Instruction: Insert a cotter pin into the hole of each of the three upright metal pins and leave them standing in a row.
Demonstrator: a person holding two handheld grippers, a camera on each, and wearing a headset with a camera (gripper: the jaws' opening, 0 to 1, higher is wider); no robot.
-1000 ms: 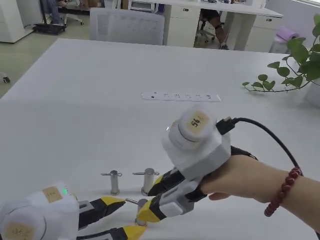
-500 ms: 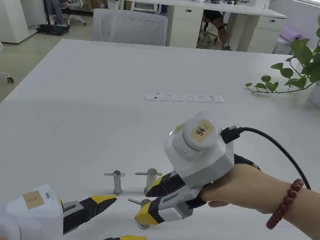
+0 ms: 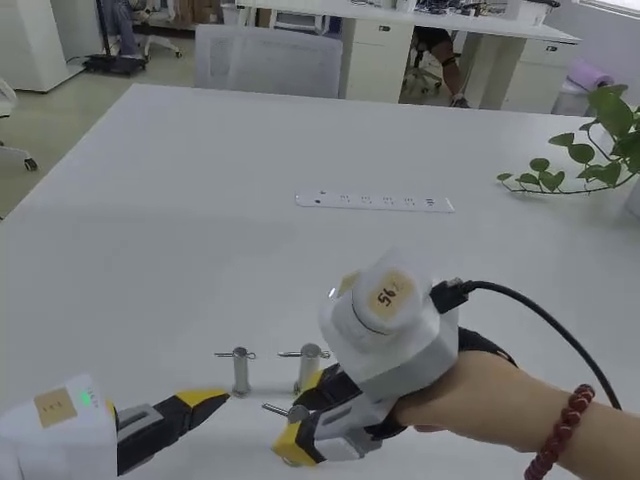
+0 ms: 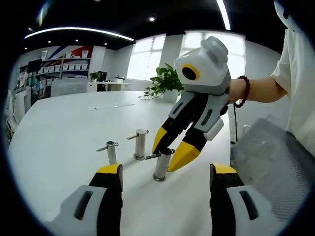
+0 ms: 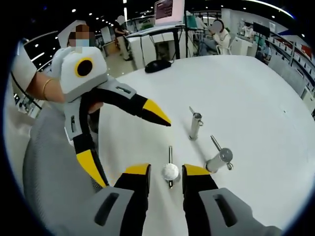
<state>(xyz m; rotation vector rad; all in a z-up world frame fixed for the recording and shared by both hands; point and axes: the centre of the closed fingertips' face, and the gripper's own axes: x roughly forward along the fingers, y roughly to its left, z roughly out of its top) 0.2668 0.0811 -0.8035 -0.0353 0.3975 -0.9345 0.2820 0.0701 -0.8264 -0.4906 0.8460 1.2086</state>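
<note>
Silvery upright metal pin [image 5: 170,172], its thin cotter pin [image 5: 170,153] already through, stands between the narrowly parted jaws of the right gripper [image 4: 172,150], probably to steady or align it; whether they pinch it I cannot tell. Just beyond the tips stand two more pinned steel pins [image 4: 141,143]. Facing them, the left gripper [image 4: 165,172] gapes wide and empty, likely on standby.

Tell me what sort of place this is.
Most likely an open-plan office or lab workspace. The work sits on a large white table with a power strip lying on it, more desks and an office chair stand behind, and a potted plant sits at the table's edge.
</note>
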